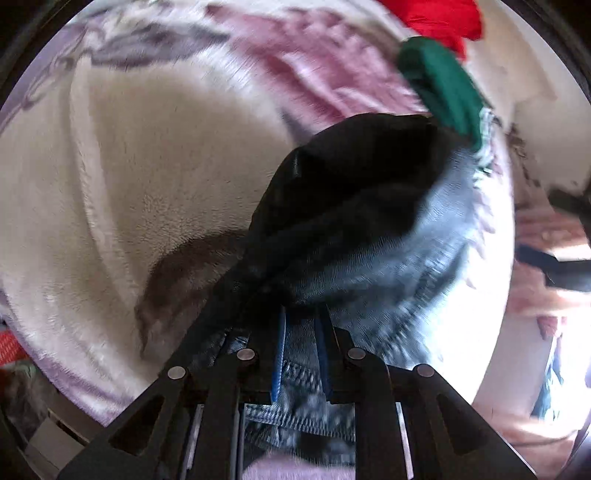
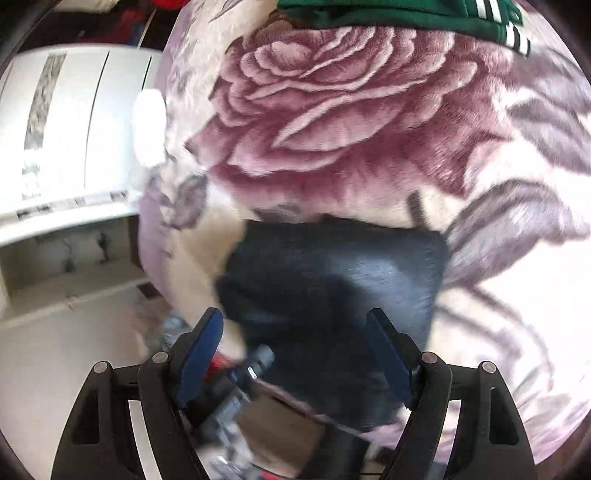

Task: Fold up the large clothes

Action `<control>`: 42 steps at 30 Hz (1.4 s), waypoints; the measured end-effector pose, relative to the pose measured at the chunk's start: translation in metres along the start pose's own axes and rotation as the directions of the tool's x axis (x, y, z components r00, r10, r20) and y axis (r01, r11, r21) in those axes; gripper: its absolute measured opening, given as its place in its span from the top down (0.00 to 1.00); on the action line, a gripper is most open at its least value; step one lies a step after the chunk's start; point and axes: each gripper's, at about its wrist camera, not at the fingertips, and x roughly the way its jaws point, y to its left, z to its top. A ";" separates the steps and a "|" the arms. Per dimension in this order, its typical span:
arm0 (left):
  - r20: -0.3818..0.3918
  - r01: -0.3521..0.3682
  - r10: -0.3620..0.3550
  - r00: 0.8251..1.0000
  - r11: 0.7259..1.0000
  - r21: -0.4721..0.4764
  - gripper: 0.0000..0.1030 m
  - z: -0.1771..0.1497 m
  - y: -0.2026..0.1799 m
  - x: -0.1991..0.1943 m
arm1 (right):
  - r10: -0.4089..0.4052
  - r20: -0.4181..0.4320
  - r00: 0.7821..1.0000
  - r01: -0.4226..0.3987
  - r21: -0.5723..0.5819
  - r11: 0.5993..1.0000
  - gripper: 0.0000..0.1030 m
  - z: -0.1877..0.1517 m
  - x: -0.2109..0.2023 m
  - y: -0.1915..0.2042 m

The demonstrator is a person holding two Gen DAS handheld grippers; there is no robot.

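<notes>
Dark blue-grey jeans [image 1: 369, 229] hang bunched from my left gripper [image 1: 301, 317], which is shut on their hem edge; the stitched hem shows between the blue pads. The jeans are lifted above a plush floral blanket [image 1: 129, 177]. In the right wrist view the jeans [image 2: 332, 280] lie as a folded dark block on the blanket [image 2: 332, 110], near its left edge. My right gripper [image 2: 295, 325] is open and empty, with its jaws wide apart just above the near end of the jeans.
A green garment with white stripes [image 2: 406, 14] lies at the far side of the blanket; it also shows in the left wrist view [image 1: 443, 85] beside a red garment [image 1: 439, 18]. White cabinets [image 2: 74, 129] and floor lie left of the bed.
</notes>
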 end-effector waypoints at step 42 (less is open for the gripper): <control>0.280 0.349 -0.253 0.926 0.857 -0.379 0.61 -0.079 0.071 -0.013 | 0.276 -0.305 0.912 -0.318 -0.099 0.943 0.08 0.075 0.110 -0.142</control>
